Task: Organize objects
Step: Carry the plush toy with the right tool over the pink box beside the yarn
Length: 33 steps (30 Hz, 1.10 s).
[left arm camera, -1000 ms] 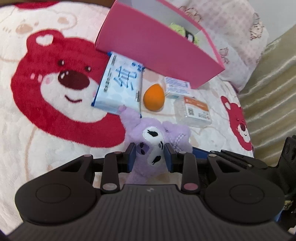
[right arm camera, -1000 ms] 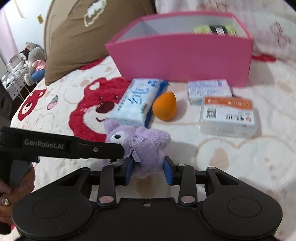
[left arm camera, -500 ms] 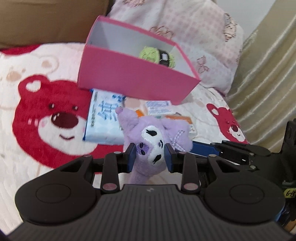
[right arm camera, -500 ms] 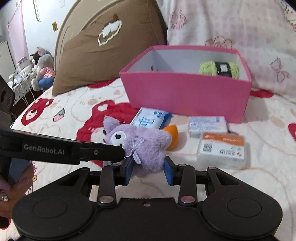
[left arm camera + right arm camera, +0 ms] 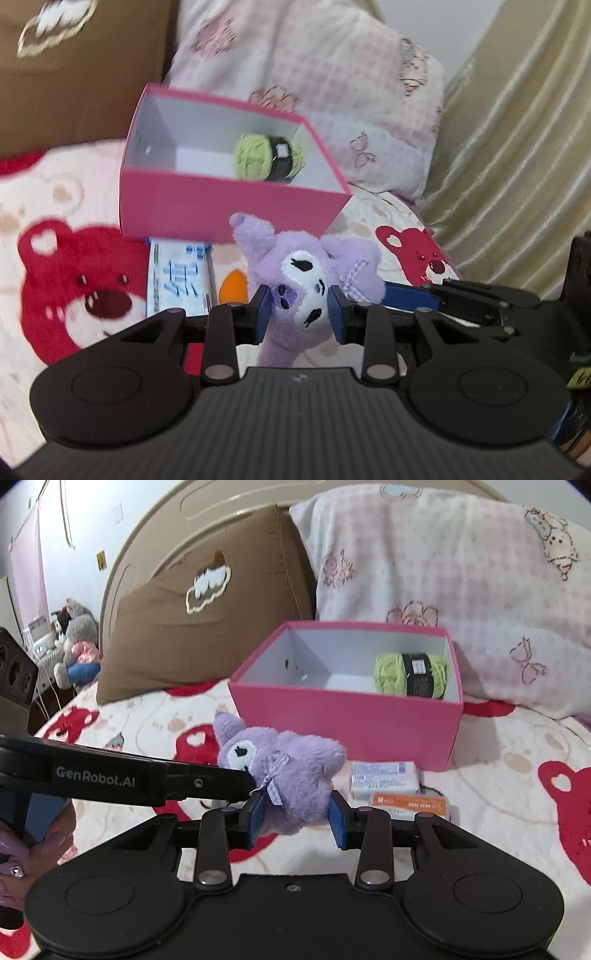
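**Plush toy raised off the bed, pink box now within reach**

The bed (image 5: 517, 746), covered by a blanket printed with red bears, is seen from higher up than a second ago: more of the brown pillow (image 5: 192, 627) and the checked pink pillow (image 5: 443, 572) at its head is now taken in, and the open pink box (image 5: 343, 716) is looked into from above rather than met side-on. A ball of green yarn (image 5: 410, 674) is already lying inside the box, against its right wall.

In front of the box, a tissue pack (image 5: 179, 284), an orange sponge (image 5: 234, 291) and two small packets (image 5: 384, 779) are left on the blanket.

The purple plush toy (image 5: 291, 775) has been lifted clear of the bed and is held in the air just in front of the box's near wall, below its rim. It is gripped from two sides. The left gripper (image 5: 298, 314) is closed tightly on the toy's face; the right gripper (image 5: 297, 819) is closed around the body, the fur pressed in by both pads, slightly less narrowly.

The pick-up is judged complete. A further lift and a forward carry over the rim are still needed, then a release by both grippers.
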### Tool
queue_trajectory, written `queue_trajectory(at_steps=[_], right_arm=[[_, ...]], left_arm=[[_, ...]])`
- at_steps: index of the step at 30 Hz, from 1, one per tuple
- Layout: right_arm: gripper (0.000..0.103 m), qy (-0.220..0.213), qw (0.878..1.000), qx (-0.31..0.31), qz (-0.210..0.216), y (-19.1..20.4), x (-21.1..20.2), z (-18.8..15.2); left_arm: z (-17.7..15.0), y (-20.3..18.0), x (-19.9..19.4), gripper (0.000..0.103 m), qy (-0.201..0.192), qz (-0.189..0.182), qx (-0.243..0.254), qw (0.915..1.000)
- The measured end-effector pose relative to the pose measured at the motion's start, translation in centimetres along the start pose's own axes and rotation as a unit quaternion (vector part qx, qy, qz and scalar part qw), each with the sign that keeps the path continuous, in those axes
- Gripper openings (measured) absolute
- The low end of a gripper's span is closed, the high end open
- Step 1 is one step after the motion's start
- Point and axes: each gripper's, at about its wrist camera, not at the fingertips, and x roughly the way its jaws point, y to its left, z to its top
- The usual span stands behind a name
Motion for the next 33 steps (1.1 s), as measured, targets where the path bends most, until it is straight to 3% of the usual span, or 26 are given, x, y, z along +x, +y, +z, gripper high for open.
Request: queue_trajectory(at_steps=[9, 15, 23, 33], right_arm=[[0.043, -0.023, 1.000, 0.007, -0.001, 0.7, -3.6, 1.6], [0.043, -0.026, 1.000, 0.006, -0.002, 1.2, -5.5, 3.0], [0.043, -0.066, 0.997, 0.028, 0.004, 0.9, -7.3, 5.3], [0.042, -0.081, 0.997, 0.003, -0.002, 0.3, -6.5, 8.6]], left_arm=[[2.1, -1.6, -3.1, 0.031, 0.009, -0.022, -0.008, 0.9997], [4.3, -3.4, -4.6, 0.031, 0.035, -0.012, 0.029, 0.9989], [9.3, -4.9, -5.6, 0.032, 0.055, 0.008, 0.049, 0.9972], [12.7, -4.0, -4.4, 0.032, 0.001, 0.000, 0.049, 0.9988]])
